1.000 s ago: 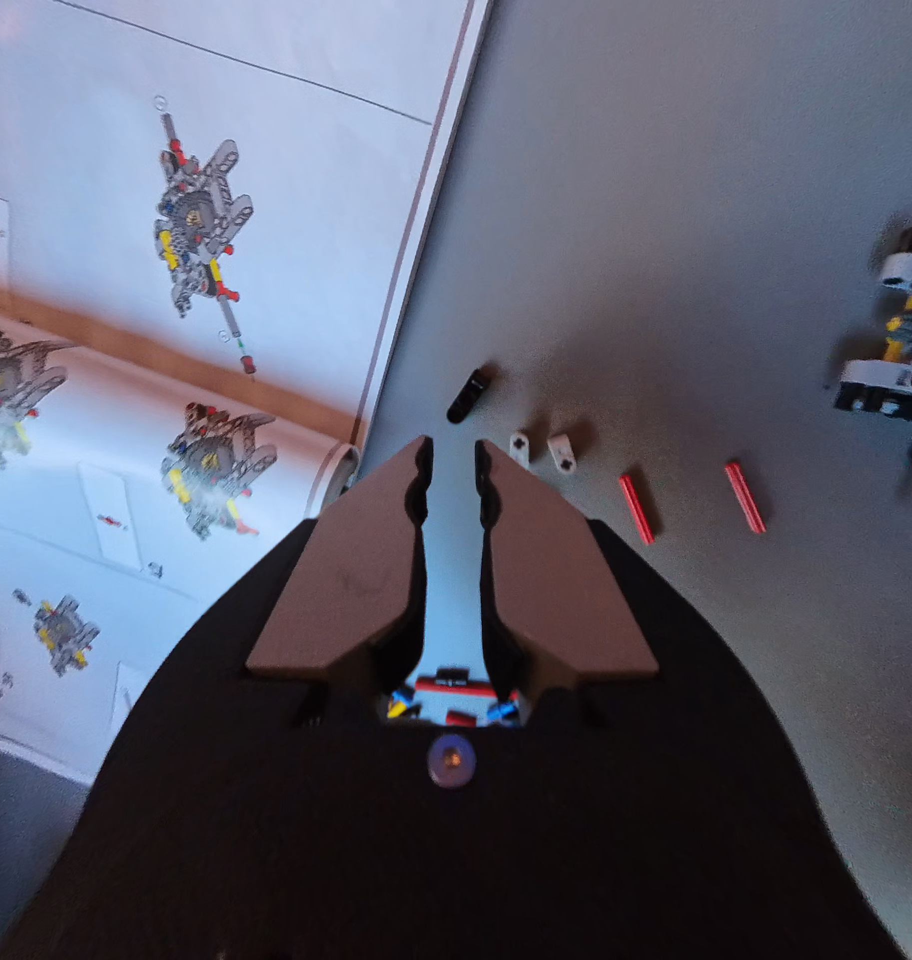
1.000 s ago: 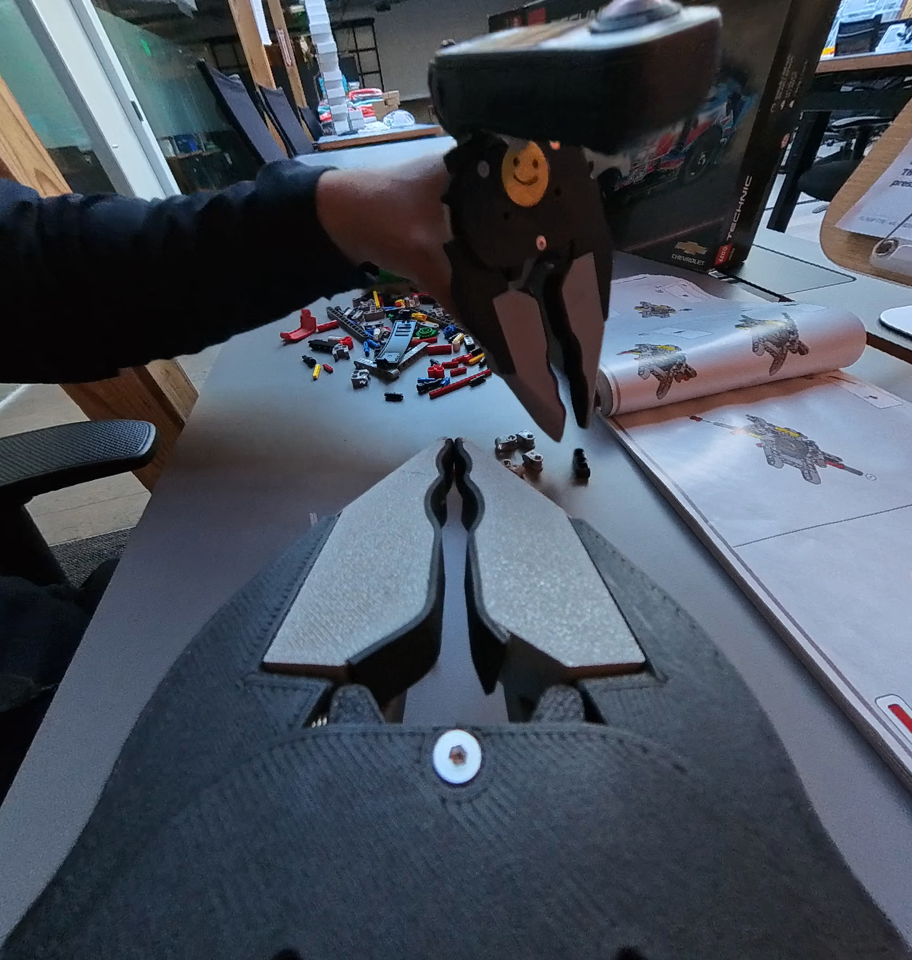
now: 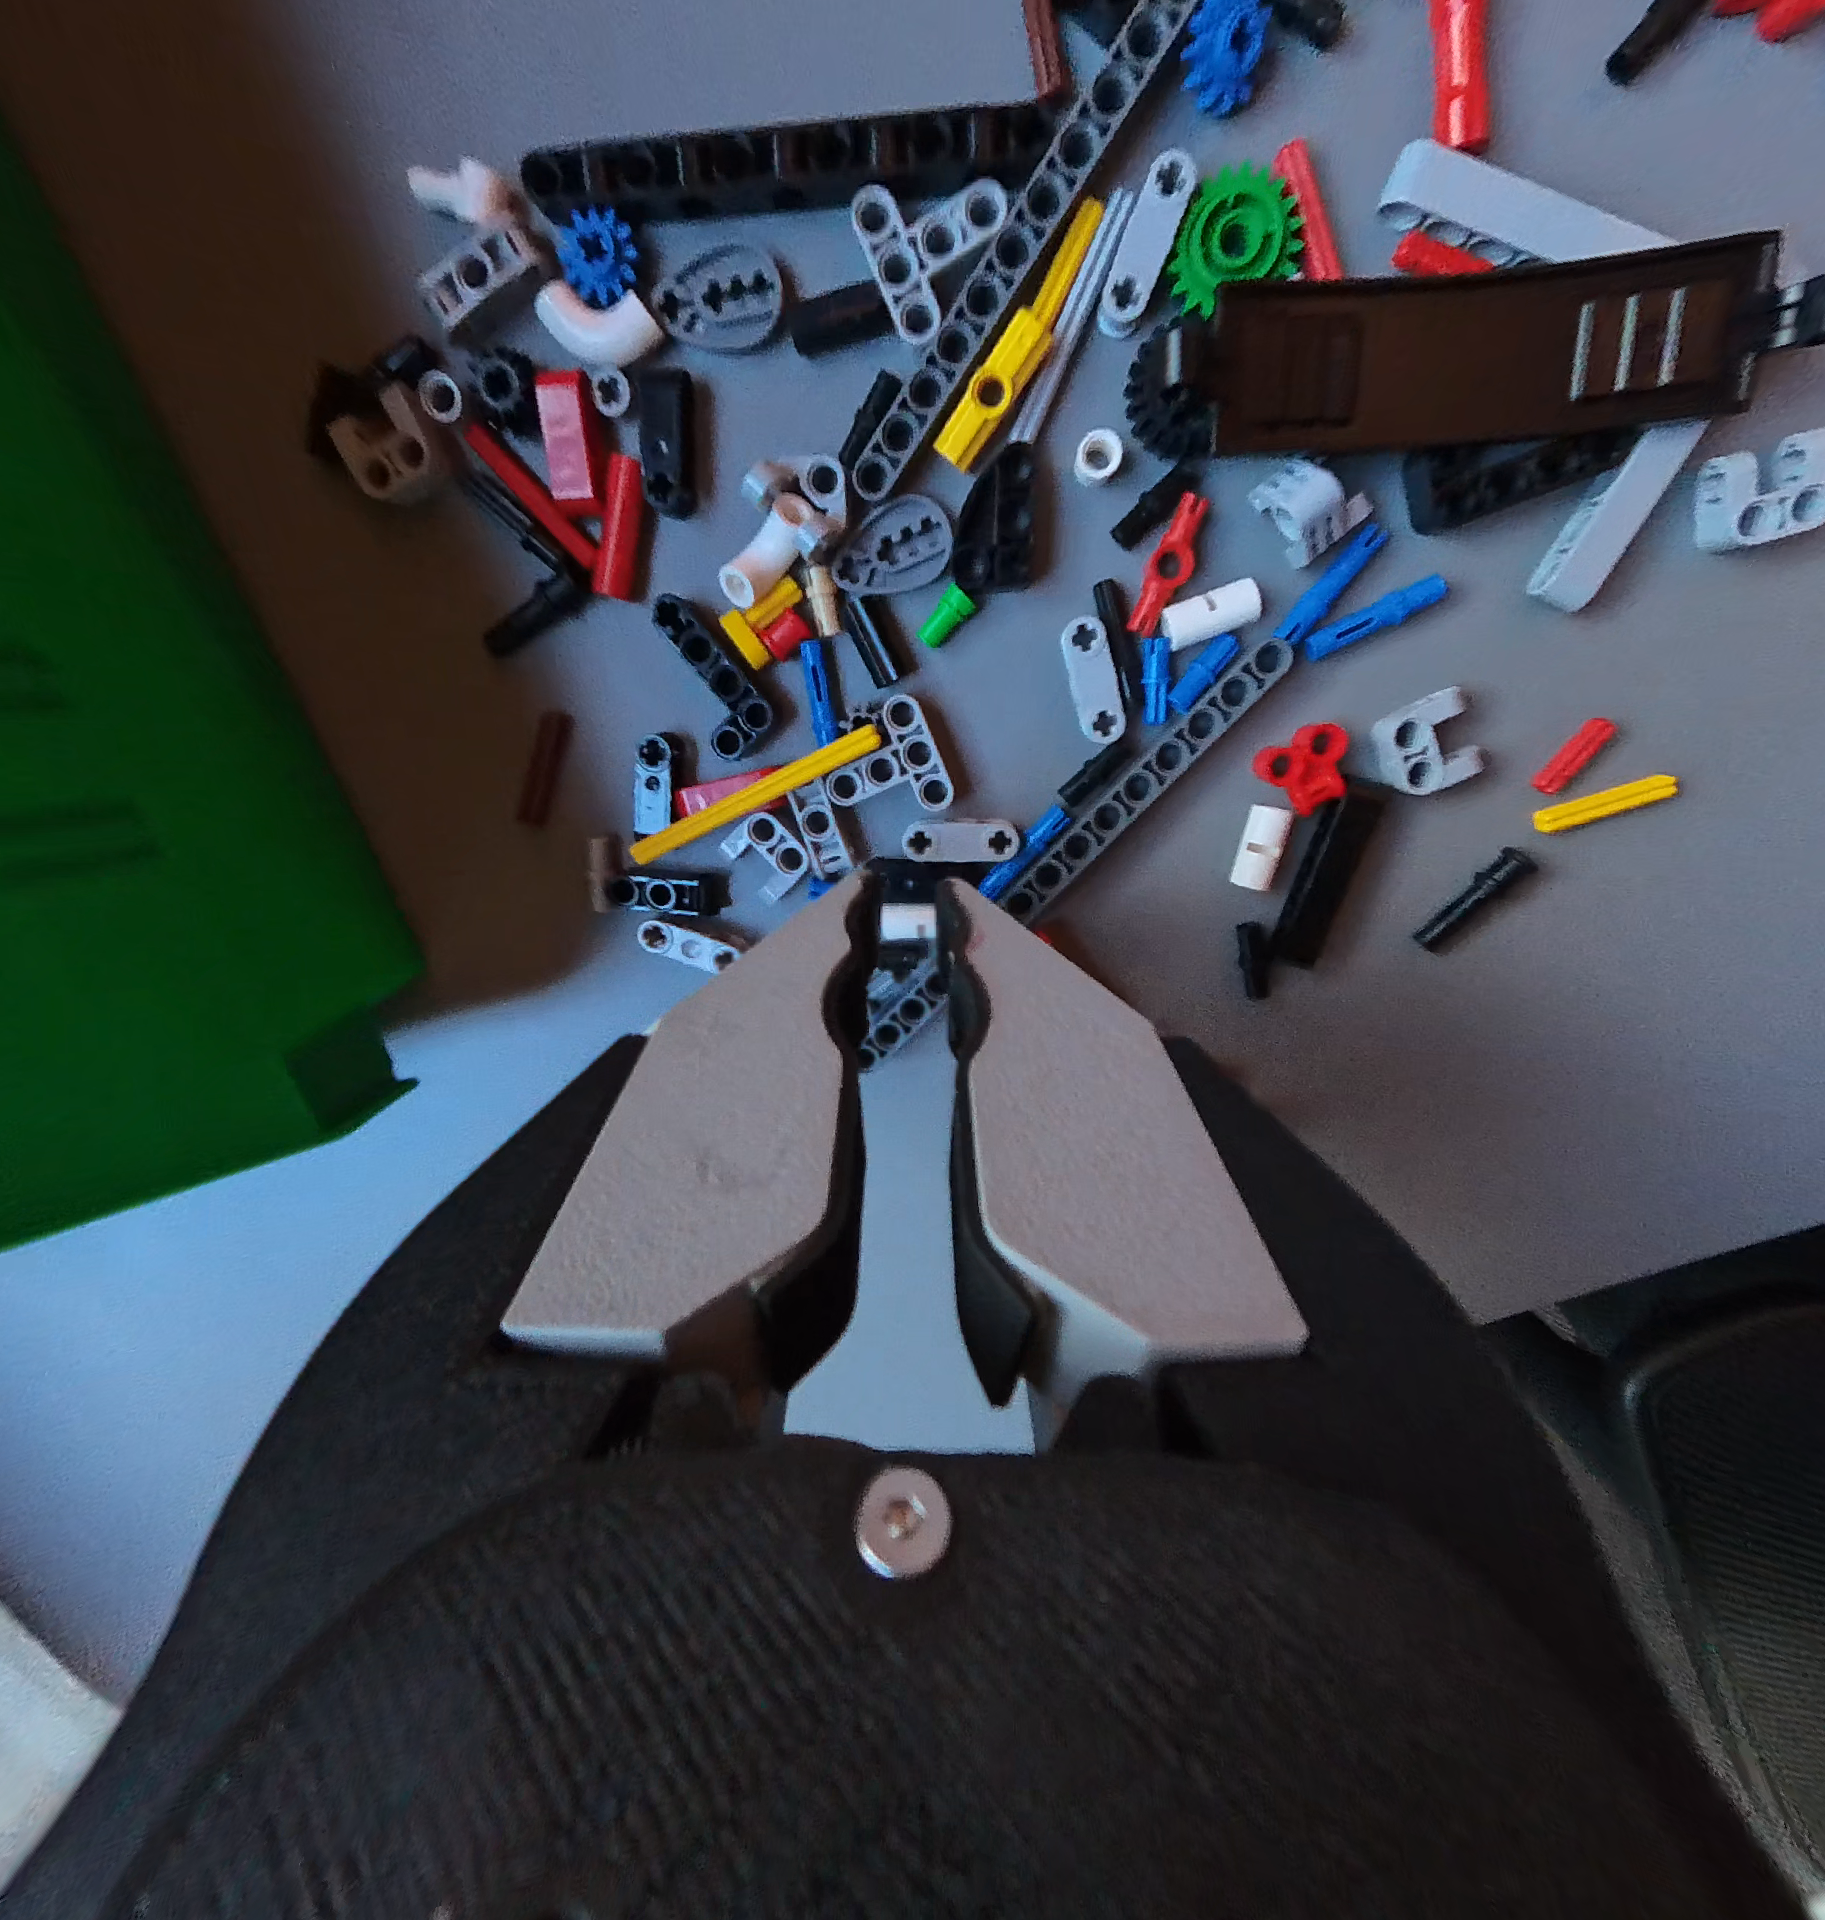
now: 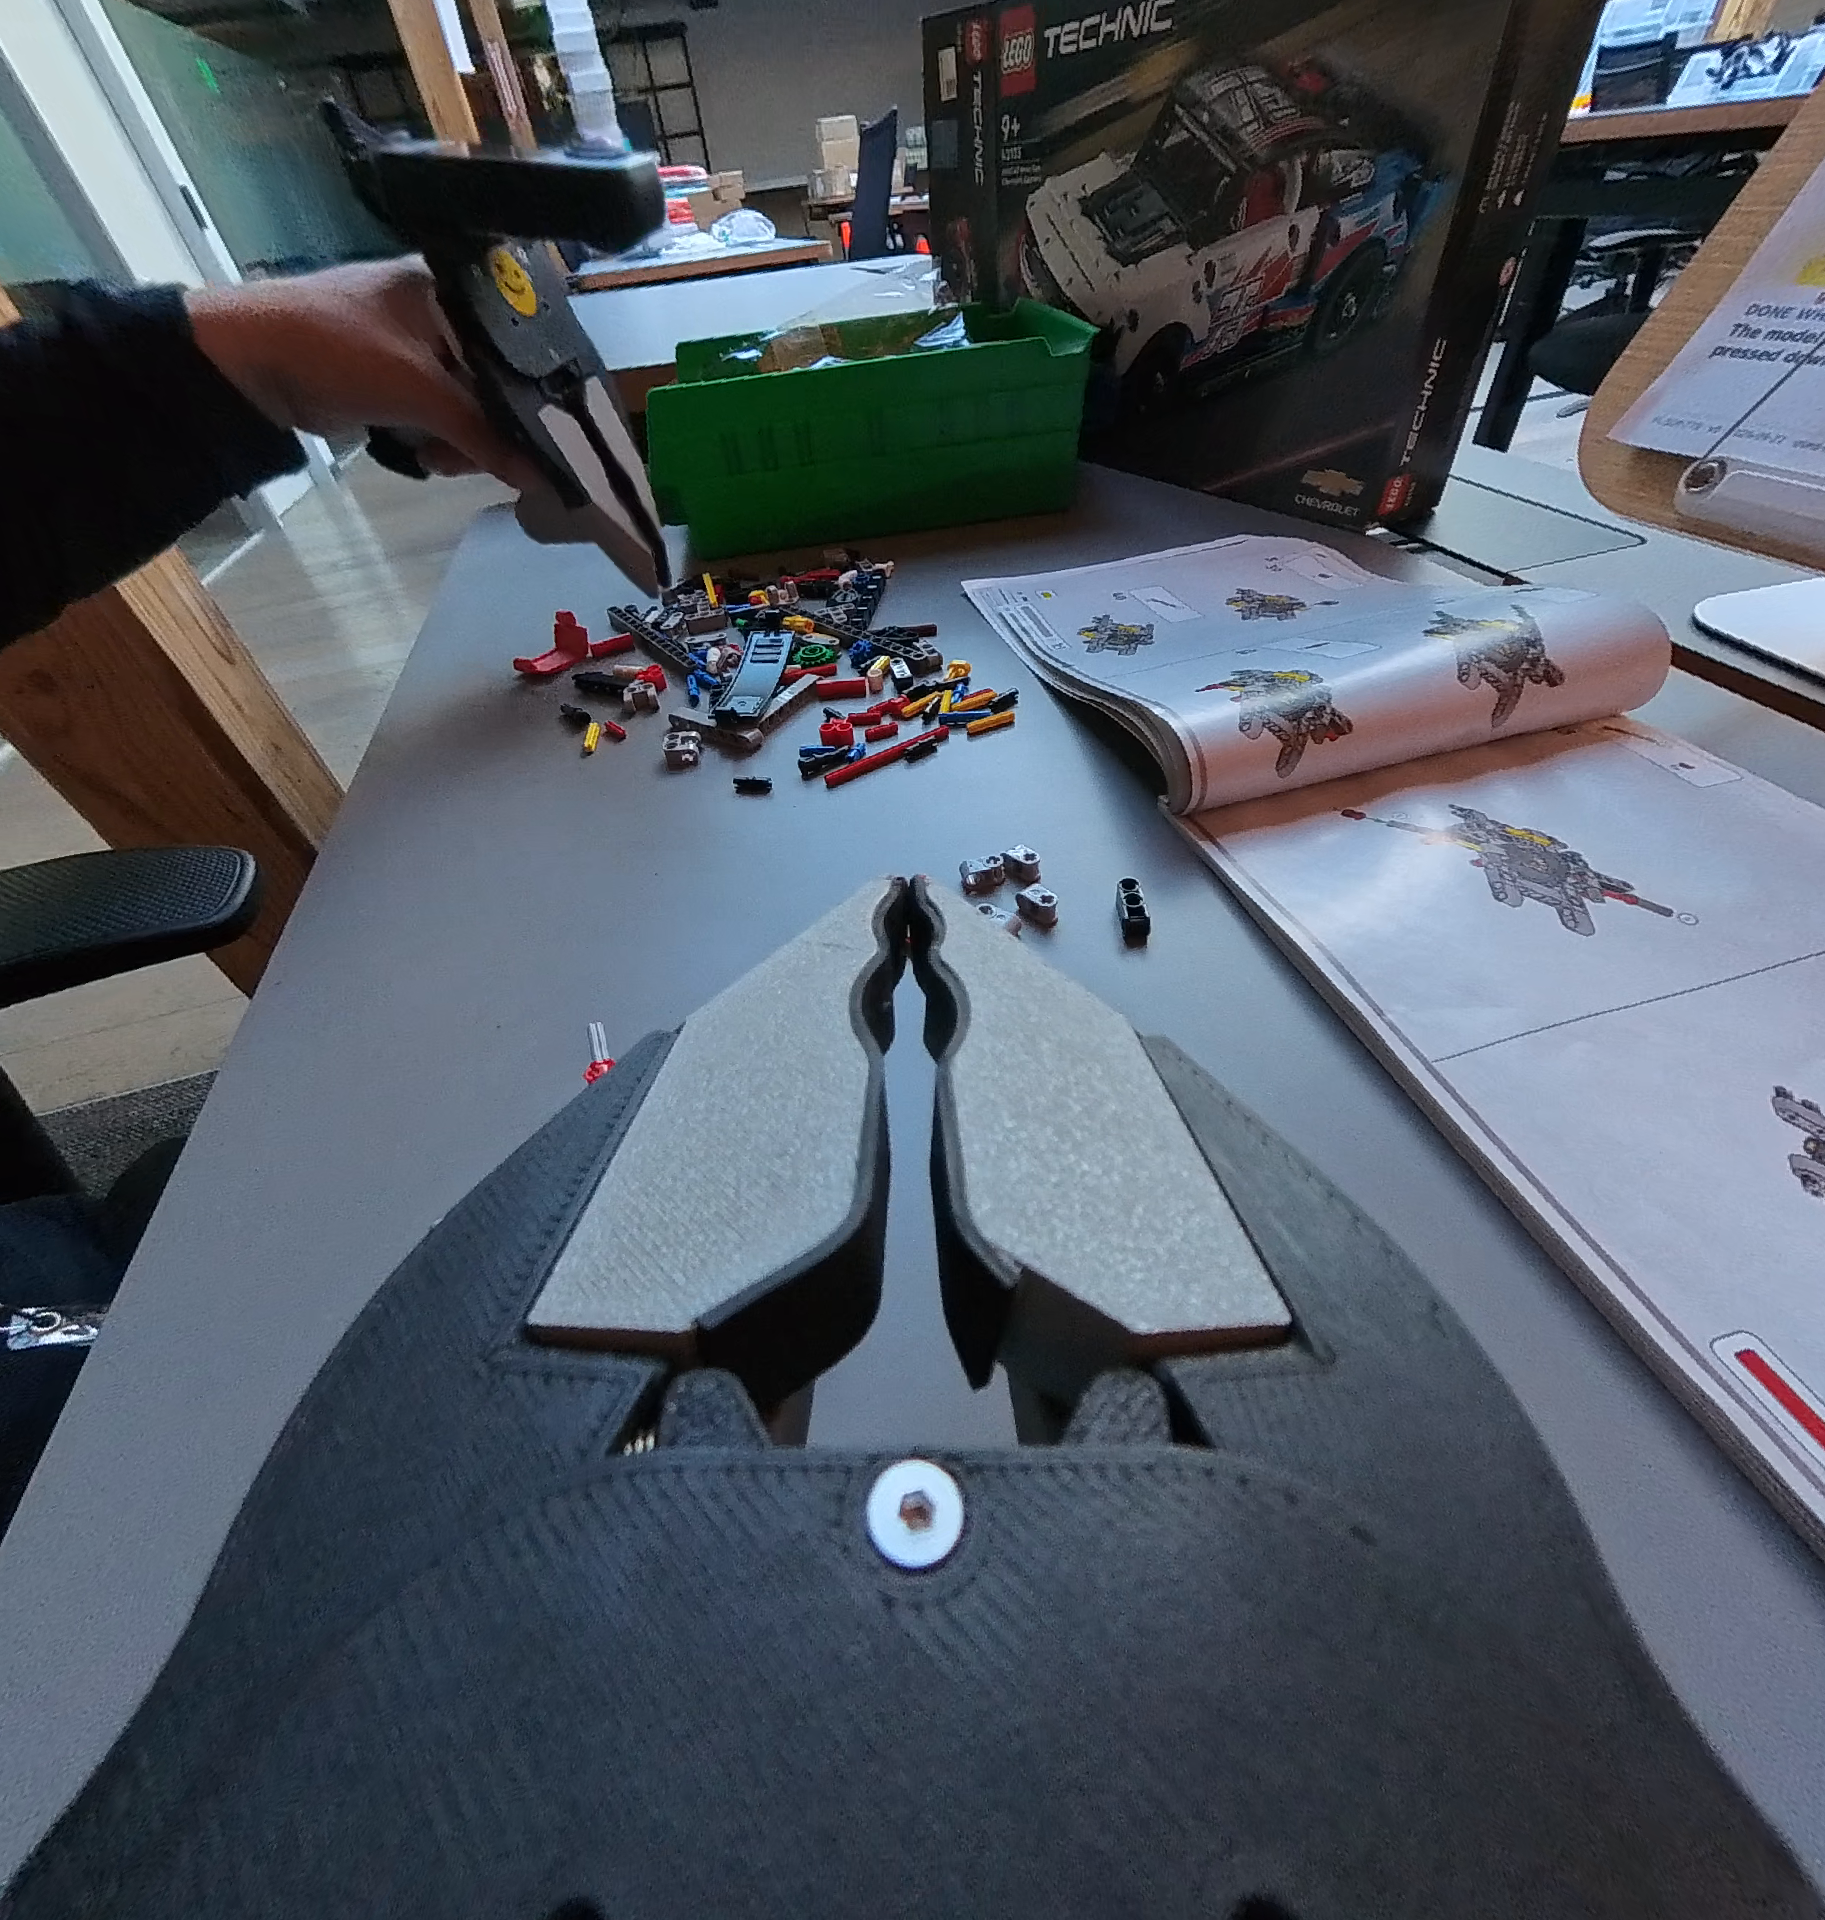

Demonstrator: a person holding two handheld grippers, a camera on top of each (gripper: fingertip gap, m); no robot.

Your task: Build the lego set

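My left gripper (image 3: 906,909) hangs low over the near edge of a pile of small building parts (image 3: 757,795) on the grey table. Its jaws stand a narrow way apart. A small black and white piece (image 3: 903,920) in the pile shows between the fingertips, beside a long grey holed beam (image 3: 1157,774) and a light grey two-hole link (image 3: 960,840). In the right wrist view the left gripper (image 4: 659,577) points down at the pile's (image 4: 773,665) far left edge. My right gripper (image 4: 908,888) is shut, low over the table (image 4: 575,935), near some small grey connectors (image 4: 1012,878) and a black connector (image 4: 1133,909).
A green bin (image 4: 866,426) stands behind the pile and also shows in the left wrist view (image 3: 108,727). An open instruction booklet (image 4: 1407,727) lies to the right, with a set box (image 4: 1251,239) behind it. A chair armrest (image 4: 87,914) is off the table's left edge. The grippers' ends are close to 40 cm from one another.
My left gripper has moved away from the booklet and the small connectors, over to the parts pile, with its jaws narrower than before. The right gripper has stayed shut and barely moved.
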